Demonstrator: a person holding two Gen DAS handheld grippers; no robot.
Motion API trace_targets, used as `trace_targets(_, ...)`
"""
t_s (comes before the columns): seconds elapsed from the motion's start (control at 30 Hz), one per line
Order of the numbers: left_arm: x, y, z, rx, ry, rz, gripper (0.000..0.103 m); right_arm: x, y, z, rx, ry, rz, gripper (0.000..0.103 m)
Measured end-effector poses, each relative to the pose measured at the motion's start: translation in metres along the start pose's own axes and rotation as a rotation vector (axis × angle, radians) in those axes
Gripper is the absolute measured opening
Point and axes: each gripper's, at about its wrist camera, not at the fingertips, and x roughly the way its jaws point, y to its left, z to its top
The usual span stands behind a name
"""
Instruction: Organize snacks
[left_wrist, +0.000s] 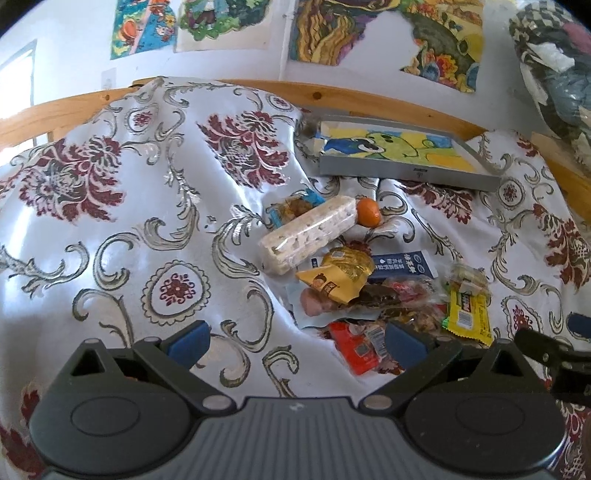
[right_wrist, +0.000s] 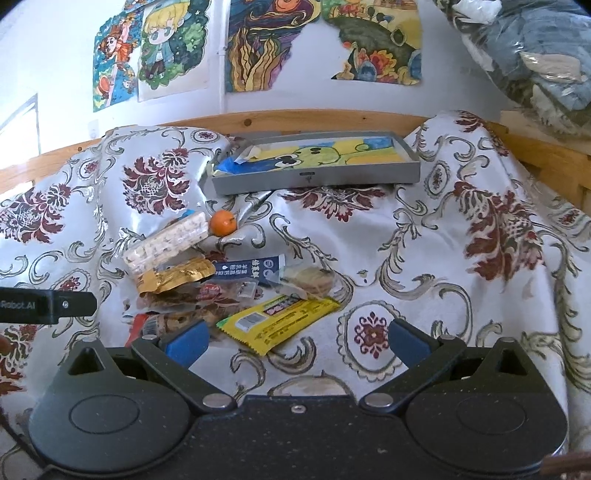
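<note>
A heap of snacks lies on a floral cloth (left_wrist: 147, 206): a long clear pack of white puffed bars (left_wrist: 308, 232) (right_wrist: 166, 240), a small orange (left_wrist: 368, 211) (right_wrist: 222, 222), a gold wrapper (left_wrist: 338, 271) (right_wrist: 177, 277), a dark blue sachet (left_wrist: 402, 264) (right_wrist: 255, 269), a yellow wrapper (left_wrist: 469, 314) (right_wrist: 280, 317) and a red packet (left_wrist: 354, 347). A grey tray (left_wrist: 406, 171) (right_wrist: 317, 179) with a cartoon drawing inside sits behind the heap. My left gripper (left_wrist: 297, 339) is open, just short of the heap's left side. My right gripper (right_wrist: 297, 338) is open, its left finger beside the yellow wrapper.
A wooden rail (right_wrist: 295, 118) runs behind the cloth, under a wall of coloured drawings (right_wrist: 266, 44). A bundle of bagged clothes (right_wrist: 535, 55) hangs at the upper right. The other gripper's black tip (right_wrist: 55, 304) shows at the left in the right wrist view.
</note>
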Motion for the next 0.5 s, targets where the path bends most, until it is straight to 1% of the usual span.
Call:
trace_targets(0.23,0.016,-0.015,0.008,0.097,0.002,-0.055,0.102,0.026,-0.015,0.003,-0.016,0.011,0.048,0.102)
trace_targets(0.33,0.026,-0.017,0.008,0.122,0.018,-0.098,0.102,0.032,-0.020,0.002,-0.017,0.026,0.067,0.102)
trace_targets(0.5,0.044,-0.021,0.006,0.162,0.047,-0.201,0.102,0.039,-0.029,0.001,-0.003,0.060,0.088,0.102)
